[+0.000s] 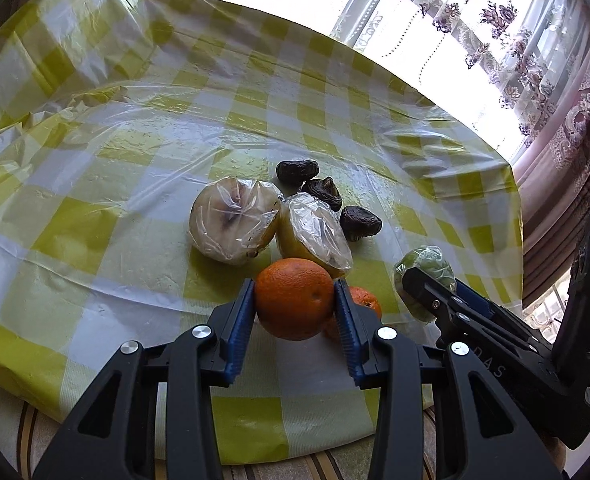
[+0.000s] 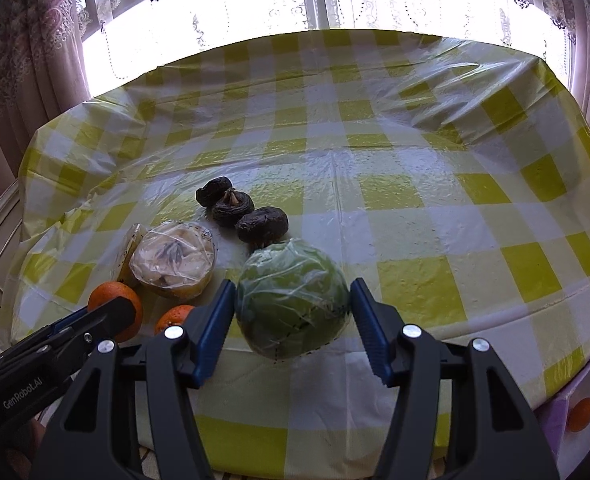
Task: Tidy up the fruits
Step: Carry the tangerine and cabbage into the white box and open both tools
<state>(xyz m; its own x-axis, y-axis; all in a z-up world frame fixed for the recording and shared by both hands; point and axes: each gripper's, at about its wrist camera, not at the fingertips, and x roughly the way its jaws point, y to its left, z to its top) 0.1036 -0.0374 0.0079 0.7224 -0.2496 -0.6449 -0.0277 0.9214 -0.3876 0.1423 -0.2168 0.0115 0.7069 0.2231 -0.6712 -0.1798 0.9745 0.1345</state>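
Biggest first: green fruit (image 2: 293, 300), film-wrapped, sits on the counter (image 2: 395, 152) near the front edge, between the pads of my right hand-held gripper (image 2: 293, 312). Left pad looks to be touching; there's a gap at the right pad, so I read it as wide, not clamped. Looks heavy-ish and firm, but the film is slippery; I'd take it across the widest part, pads square.

Two cut yellow halves (image 1: 235, 220), also film-covered, touch each other behind the oranges. Probably soft on the cut face; I'd grip the rind sides only.

Orange (image 1: 295, 298): left hand-held gripper (image 1: 295, 304) is closed onto it, both pads against the peel at mid-height. Firm, pebbly skin, should hold well. Can't tell if it's lifted. Second orange (image 1: 365, 300) sits just behind the right pad.

Three dates (image 1: 323, 196) in a row: light, wrinkled, sticky-looking.

View differences: the right wrist view shows the green fruit whole and another orange thing (image 2: 581, 414) below the counter edge; the left view shows neither properly, only my orange grip.
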